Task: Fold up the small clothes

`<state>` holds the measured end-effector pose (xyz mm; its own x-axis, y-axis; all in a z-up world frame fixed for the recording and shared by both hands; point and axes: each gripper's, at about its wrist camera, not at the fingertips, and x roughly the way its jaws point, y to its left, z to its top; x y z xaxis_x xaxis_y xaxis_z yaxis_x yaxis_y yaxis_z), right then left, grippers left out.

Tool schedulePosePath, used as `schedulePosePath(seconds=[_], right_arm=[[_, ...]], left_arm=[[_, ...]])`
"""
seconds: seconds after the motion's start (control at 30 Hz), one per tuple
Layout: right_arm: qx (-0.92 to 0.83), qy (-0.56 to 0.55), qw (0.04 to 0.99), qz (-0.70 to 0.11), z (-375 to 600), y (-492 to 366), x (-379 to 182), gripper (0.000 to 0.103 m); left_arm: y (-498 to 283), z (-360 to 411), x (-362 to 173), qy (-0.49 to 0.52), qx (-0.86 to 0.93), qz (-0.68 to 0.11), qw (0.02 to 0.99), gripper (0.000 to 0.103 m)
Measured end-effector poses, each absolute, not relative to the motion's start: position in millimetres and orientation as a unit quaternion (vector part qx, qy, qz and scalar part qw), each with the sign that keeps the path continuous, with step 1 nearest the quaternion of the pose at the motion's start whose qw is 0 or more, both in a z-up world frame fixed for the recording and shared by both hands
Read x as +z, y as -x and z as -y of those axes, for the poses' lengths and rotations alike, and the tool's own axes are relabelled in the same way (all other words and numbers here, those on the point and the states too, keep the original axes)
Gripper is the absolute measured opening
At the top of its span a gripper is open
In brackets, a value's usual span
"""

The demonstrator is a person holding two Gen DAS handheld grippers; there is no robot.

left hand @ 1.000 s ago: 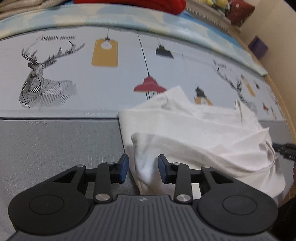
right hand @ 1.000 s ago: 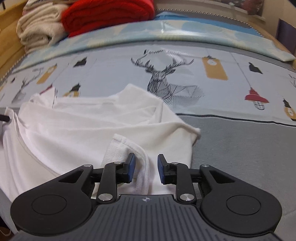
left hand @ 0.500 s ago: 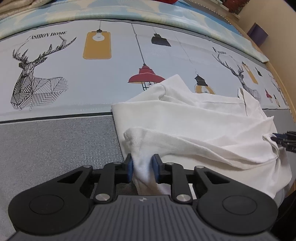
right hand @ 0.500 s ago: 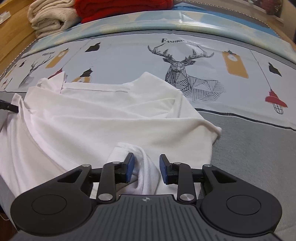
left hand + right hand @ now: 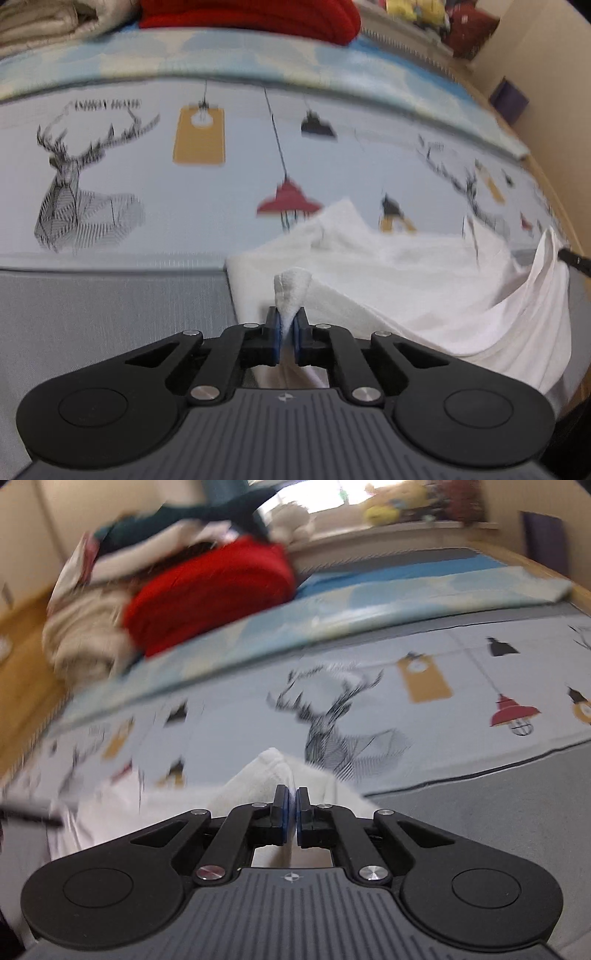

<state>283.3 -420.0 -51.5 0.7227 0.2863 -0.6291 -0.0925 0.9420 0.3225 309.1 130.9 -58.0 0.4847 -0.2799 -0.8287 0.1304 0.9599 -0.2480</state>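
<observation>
White cloth fills the lower centre and lower right of the left wrist view: a small white garment lies rumpled on a bed whose sheet is printed with deer, hanging lamps and yellow tags above a plain grey band. The left tool, at the bottom centre of the frame, has its blue-padded fingers pressed together on a fold of the garment, and a small peak of white fabric stands up from between them. At the far right edge of the same view, another part of the garment is lifted into a raised point, with a dark tip of something touching it; what that is cannot be told.

In the right wrist view, heavily blurred, the right tool sits at the bottom centre with its fingers nearly touching, pinching an edge of the white garment, which bunches up just ahead of them in the lower middle of the frame. A printed deer on the sheet lies just beyond. In the upper left, a red blanket rests beside cream folded bedding.
</observation>
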Motion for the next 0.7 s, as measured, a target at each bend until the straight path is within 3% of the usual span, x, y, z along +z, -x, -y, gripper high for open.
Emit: schedulePosePath(seconds=[0.37, 0.47, 0.6, 0.63, 0.7], right_arm=[[0.023, -0.203, 0.932, -0.300, 441, -312, -53, 0.003], [-0.021, -0.210, 0.921, -0.328, 442, -329, -69, 0.007], [-0.009, -0.219, 0.895, -0.388, 444, -334, -85, 0.008], [0.005, -0.218, 0.890, -0.400, 444, -331, -85, 0.009], [0.047, -0.221, 0.877, -0.424, 443, -321, -84, 0.025]], left_arm=[[-338, -143, -41, 0.129, -0.048, -0.391, 0.910, 0.008], [-350, -146, -54, 0.134, -0.026, -0.427, 0.894, 0.017], [-347, -147, -51, 0.138, -0.034, -0.448, 0.883, 0.019], [-344, -149, -49, 0.144, -0.042, -0.449, 0.881, 0.022], [-337, -151, -46, 0.157, -0.050, -0.453, 0.876, 0.024]])
